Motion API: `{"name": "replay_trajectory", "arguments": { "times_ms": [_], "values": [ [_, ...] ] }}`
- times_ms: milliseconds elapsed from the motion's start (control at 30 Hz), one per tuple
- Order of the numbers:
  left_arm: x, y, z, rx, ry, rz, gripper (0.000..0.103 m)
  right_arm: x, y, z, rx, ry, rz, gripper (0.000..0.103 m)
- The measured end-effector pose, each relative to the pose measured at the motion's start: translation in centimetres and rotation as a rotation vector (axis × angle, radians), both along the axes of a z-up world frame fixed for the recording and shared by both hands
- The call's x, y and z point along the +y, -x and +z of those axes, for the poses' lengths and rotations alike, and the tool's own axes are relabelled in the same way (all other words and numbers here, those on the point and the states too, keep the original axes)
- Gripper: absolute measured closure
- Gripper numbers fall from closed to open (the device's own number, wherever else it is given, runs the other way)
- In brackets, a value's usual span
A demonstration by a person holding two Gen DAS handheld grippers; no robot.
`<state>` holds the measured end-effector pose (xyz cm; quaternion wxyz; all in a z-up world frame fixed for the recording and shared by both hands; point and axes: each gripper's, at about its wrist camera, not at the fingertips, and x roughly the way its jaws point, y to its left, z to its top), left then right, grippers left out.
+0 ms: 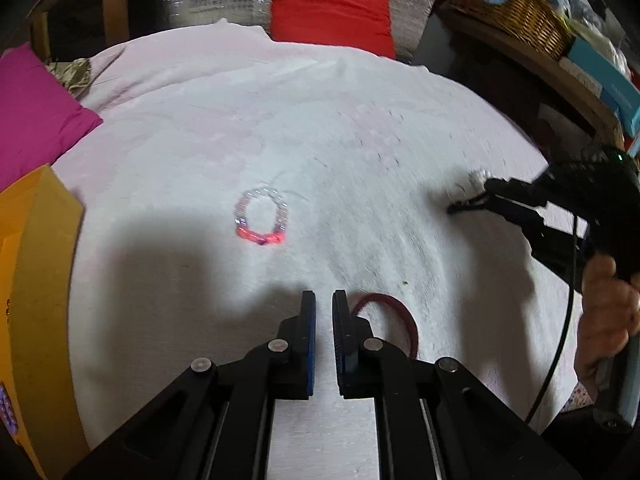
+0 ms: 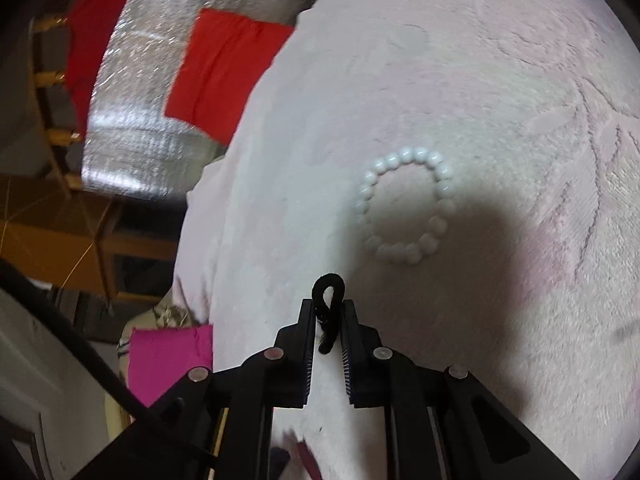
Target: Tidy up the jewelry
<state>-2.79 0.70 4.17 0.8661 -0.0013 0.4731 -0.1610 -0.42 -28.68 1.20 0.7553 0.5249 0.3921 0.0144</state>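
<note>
1. A pale pink blanket (image 1: 320, 128) covers the bed and serves as the landmark; every piece of jewelry lies on it or hangs just over it.
2. A yellow box (image 1: 36, 280) sits at the blanket's left edge in the left wrist view, with a magenta cushion (image 1: 32, 108) beyond it and a red cushion (image 1: 332, 12) at the blanket's far end.
3. A wicker basket (image 1: 516, 12) stands on a shelf off the blanket's far right corner.
4. The left gripper (image 1: 324, 300) hovers over the blanket's near part, its jaws nearly together with nothing seen between them.
5. The right gripper (image 2: 329, 308) is clenched on a black cord loop (image 2: 329, 300), which pokes out past the fingertips above the blanket. A hand (image 1: 604, 320) holds this gripper at the blanket's right side.
6. A white bead bracelet (image 2: 406, 210) lies flat on the blanket just beyond the right gripper's tips.
7. A clear-and-pink bead bracelet (image 1: 262, 220) lies near the blanket's middle, ahead of the left gripper.
8. A dark red band (image 1: 394, 316) curves on the blanket just right of the left gripper.
</note>
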Motion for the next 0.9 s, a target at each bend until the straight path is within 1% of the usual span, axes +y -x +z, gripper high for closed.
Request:
{"name": "replay_trajectory", "arguments": {
  "times_ms": [67,133,233,267,300,333,367,400,533,633,700,733,767,800,833,867,900],
  "values": [
    [0.7,0.0,0.5,0.001,0.023,0.001,0.095,0.5,0.1,0.6,-0.028,0.0,0.039,0.09],
    [0.8,0.3,0.6,0.016,0.043,-0.032,0.095,1.0,0.4,1.3,-0.05,0.033,0.066,0.09],
    [0.4,0.8,0.6,0.016,0.027,-0.049,0.094,1.7,0.6,2.2,-0.076,0.096,0.099,0.09],
    [0.1,0.8,0.5,0.021,0.028,-0.062,0.092,1.9,0.5,2.4,-0.081,0.11,0.11,0.09],
    [-0.2,0.9,0.3,0.031,0.027,-0.075,0.08,2.0,0.5,2.5,-0.083,0.118,0.118,0.09],
    [-0.6,1.0,0.1,0.04,0.016,-0.079,0.059,2.1,0.6,2.5,-0.084,0.12,0.123,0.09],
    [-0.9,1.1,-0.1,0.04,0.0,-0.078,0.05,2.0,0.7,2.4,-0.082,0.117,0.127,0.09],
    [-1.4,1.3,-0.3,0.035,-0.02,-0.084,0.047,1.9,0.8,2.4,-0.08,0.114,0.132,0.09],
    [-3.3,1.7,-0.9,0.04,-0.055,-0.149,0.047,1.6,0.9,2.1,-0.074,0.11,0.136,0.09],
    [-4.3,1.5,-1.7,0.049,-0.086,-0.152,0.047,1.5,0.9,2.0,-0.07,0.109,0.137,0.09],
    [-4.6,1.5,-1.6,0.029,-0.1,-0.151,0.047,1.5,0.9,1.9,-0.065,0.102,0.143,0.09],
    [-4.7,1.6,-1.5,0.023,-0.094,-0.152,0.055,1.4,1.0,1.9,-0.064,0.103,0.144,0.09],
    [-4.7,1.6,-1.5,0.024,-0.087,-0.152,0.06,1.3,1.0,1.8,-0.062,0.105,0.143,0.09],
    [-4.7,1.6,-1.4,0.027,-0.078,-0.154,0.068,1.4,1.0,1.9,-0.061,0.104,0.142,0.09],
    [-4.7,1.6,-1.4,0.026,-0.074,-0.154,0.075,1.5,0.9,1.9,-0.062,0.103,0.142,0.09],
    [-4.6,1.6,-1.4,0.023,-0.073,-0.156,0.079,1.5,1.0,1.9,-0.064,0.108,0.141,0.09],
    [-4.7,1.7,-1.3,0.02,-0.071,-0.157,0.087,1.4,1.0,2.0,-0.066,0.113,0.14,0.09]
  ]
}}
